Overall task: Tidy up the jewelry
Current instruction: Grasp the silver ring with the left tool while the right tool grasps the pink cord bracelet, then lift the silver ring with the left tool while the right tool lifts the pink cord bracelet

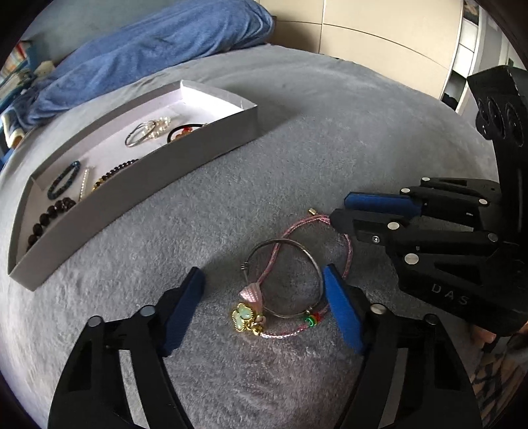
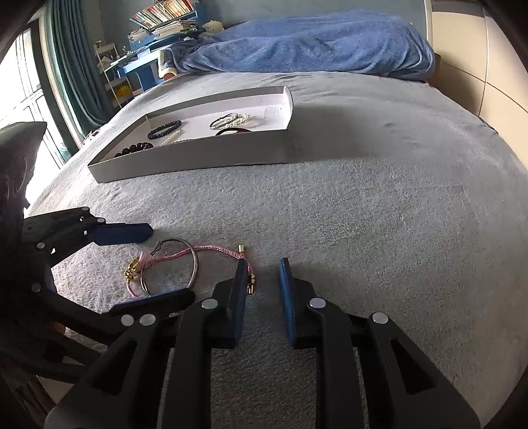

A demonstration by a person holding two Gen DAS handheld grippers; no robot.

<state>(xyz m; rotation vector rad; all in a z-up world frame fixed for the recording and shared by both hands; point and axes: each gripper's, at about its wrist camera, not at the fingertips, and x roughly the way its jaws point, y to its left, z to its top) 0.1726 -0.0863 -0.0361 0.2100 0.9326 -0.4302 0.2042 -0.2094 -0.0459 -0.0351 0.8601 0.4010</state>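
Observation:
A silver bangle (image 1: 297, 245) lies on the grey bedcover (image 1: 297, 148), tangled with a pink cord bracelet (image 1: 348, 247) that carries a green clover charm (image 1: 242, 316). My left gripper (image 1: 264, 272) is open and low over them, with one blue pad on each side of the bangle. My right gripper (image 1: 340, 208) comes in from the right, its lower finger resting over the pink cord. In the right wrist view my right gripper (image 2: 263, 264) shows a narrow gap with only bedcover in it, and the cord's gold tip (image 2: 251, 283) lies just left of its left finger.
A shallow white cardboard tray (image 1: 148, 198) on the bed beyond holds several bracelets, bangles and beads. A blue blanket (image 1: 158, 43) is bunched at the head of the bed. A window, curtain and shelves (image 2: 158, 19) stand at the far left.

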